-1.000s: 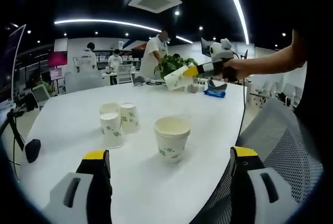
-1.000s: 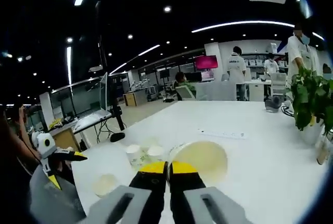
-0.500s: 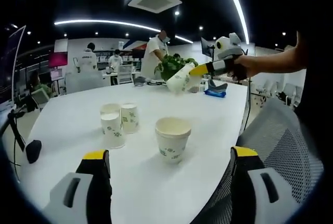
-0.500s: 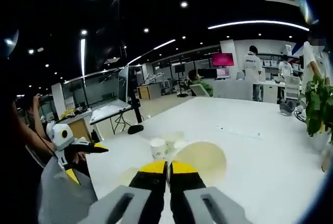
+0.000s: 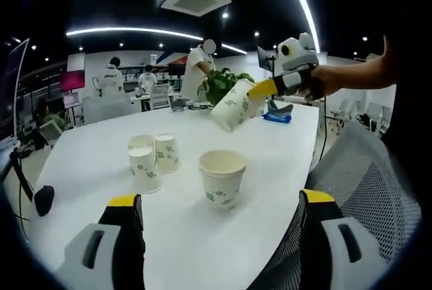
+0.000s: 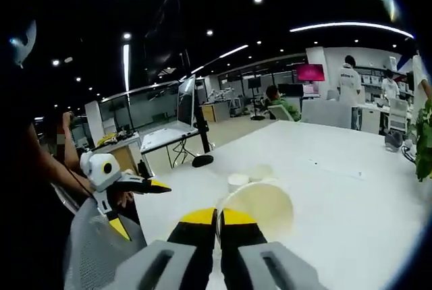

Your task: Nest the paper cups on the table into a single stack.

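Since the earlier frames the carried cup (image 5: 233, 104) has swung in from over the far side of the table (image 5: 88, 162) to hang tilted, mouth down and to the left, above and just beyond the large cup (image 5: 222, 178); the right gripper (image 5: 259, 90) has its jaws pressed together on that cup's rim, as the right gripper view shows with the yellow tips (image 6: 217, 216) pinching the wall of the cup (image 6: 260, 204); the left gripper (image 5: 219, 210) waits low over the near edge, jaws spread wide and holding nothing; three smaller cups (image 5: 152, 156) stand clustered to the left of the large one, apparently not nested; judged from this, the stacking has barely begun: one cup is on its way and the cluster is yet to be gathered.
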### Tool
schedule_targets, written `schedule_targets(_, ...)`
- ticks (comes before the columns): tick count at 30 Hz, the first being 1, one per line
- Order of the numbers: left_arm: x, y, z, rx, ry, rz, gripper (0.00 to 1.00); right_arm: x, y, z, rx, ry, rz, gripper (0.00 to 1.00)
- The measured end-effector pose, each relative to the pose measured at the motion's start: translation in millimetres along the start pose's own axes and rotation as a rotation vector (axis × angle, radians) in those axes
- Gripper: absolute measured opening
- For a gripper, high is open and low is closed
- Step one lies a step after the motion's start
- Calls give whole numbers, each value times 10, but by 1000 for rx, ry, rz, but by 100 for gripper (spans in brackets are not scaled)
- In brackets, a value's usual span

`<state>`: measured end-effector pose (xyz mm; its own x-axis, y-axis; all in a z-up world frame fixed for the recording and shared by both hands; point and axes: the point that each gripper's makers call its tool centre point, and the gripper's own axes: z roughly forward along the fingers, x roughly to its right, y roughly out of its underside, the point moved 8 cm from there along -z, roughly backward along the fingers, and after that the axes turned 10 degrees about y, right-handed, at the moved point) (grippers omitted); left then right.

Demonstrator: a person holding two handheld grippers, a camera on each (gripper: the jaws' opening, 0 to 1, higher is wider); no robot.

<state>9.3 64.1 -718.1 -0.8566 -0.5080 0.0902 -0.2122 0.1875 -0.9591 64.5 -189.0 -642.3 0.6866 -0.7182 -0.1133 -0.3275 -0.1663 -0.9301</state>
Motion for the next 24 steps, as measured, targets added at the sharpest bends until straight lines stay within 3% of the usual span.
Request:
schedule_targets(14, -2, -12, -11, 2, -15, 11, 95, -231, 108, 204, -45, -74, -40, 0)
schedule_targets(24, -1, -16, -13, -3, -21, 11, 94, -318, 190, 290, -83, -90, -68, 0)
